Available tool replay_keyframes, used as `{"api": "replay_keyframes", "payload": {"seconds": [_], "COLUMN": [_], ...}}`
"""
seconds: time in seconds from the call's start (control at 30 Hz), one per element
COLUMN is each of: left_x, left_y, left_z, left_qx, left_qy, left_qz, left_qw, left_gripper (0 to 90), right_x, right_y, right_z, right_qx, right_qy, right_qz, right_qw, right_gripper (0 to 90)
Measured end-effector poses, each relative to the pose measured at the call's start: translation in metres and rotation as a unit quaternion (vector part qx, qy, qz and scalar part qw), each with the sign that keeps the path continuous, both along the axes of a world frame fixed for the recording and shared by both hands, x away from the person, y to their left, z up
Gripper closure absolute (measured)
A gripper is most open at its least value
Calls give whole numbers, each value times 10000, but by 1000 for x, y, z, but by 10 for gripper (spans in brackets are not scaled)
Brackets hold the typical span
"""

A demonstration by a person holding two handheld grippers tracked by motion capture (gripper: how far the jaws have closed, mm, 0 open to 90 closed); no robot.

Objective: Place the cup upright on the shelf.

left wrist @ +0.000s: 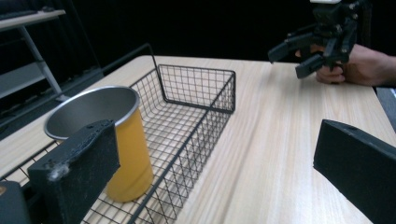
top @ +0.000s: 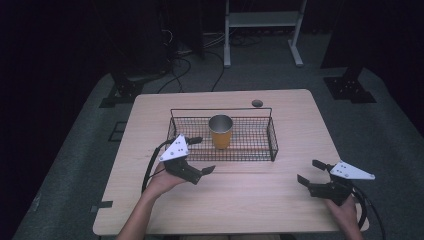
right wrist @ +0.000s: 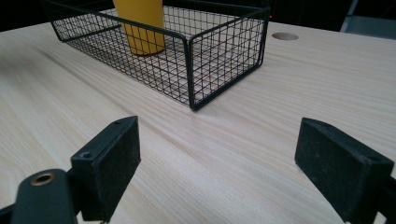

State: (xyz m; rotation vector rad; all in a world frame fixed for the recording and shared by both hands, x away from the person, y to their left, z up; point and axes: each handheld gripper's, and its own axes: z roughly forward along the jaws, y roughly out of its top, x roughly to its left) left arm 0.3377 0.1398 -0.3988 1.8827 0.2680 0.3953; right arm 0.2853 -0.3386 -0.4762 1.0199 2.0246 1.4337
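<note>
Jaws of both the left gripper [top: 201,155] and right gripper [top: 310,172] gape, empty. An orange cup [top: 220,131] stands upright, mouth up, in a wire basket [top: 273,142] on the pale wooden desk [top: 260,195]; dark room behind.

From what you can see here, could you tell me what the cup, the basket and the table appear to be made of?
Cup: likely metal, its inside a dull brushed grey, the outside coated matte yellow-orange. Basket: thin black wire mesh, probably painted or coated steel. Table: pale wood-grain top, possibly laminate rather than solid wood; the look leaves that open.
</note>
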Motion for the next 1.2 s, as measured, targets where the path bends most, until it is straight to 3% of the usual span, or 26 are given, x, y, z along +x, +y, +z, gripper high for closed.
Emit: {"api": "replay_keyframes", "payload": {"seconds": [0.13,0.23,0.27,0.6,0.63,0.7,0.73,0.8,0.87,1.0,1.2], "left_x": [-6,-9,-11,-25,-26,-31,-35,-38,-42,-44,-46], "left_y": [0,0,1,5,5,7,10,13,14,17,12], "left_z": [-2,-5,-7,-23,-24,-26,-27,-29,-31,-36,-37], "left_qx": [-88,-36,10,-131,-35,-81,-205,-179,-208,-406,-305], "left_qy": [-21,-72,19,71,76,0,9,21,-94,-47,-144], "left_qz": [-11,20,23,135,154,207,250,305,404,472,404], "left_qw": [10000,10000,10000,9998,9998,9998,9995,9994,9989,9980,9986], "left_gripper": [0,0,0,0,0,0,0,0,0,0,0], "right_x": [0,0,0,0,0,0,0,0,0,0,0], "right_y": [0,0,0,0,0,0,0,0,0,0,-1], "right_z": [0,0,0,0,0,0,0,0,0,0,0], "right_qx": [-6,-8,-5,-22,-20,-17,-24,-32,-24,-39,1], "right_qy": [-1,1,0,-2,-5,-3,-3,-3,-5,-15,-35], "right_qz": [8,11,18,20,17,23,24,27,40,52,56], "right_qw": [10000,10000,10000,10000,10000,10000,10000,10000,10000,10000,10000], "right_gripper": [132,132,132,132,132,132,132,132,132,132,132]}}
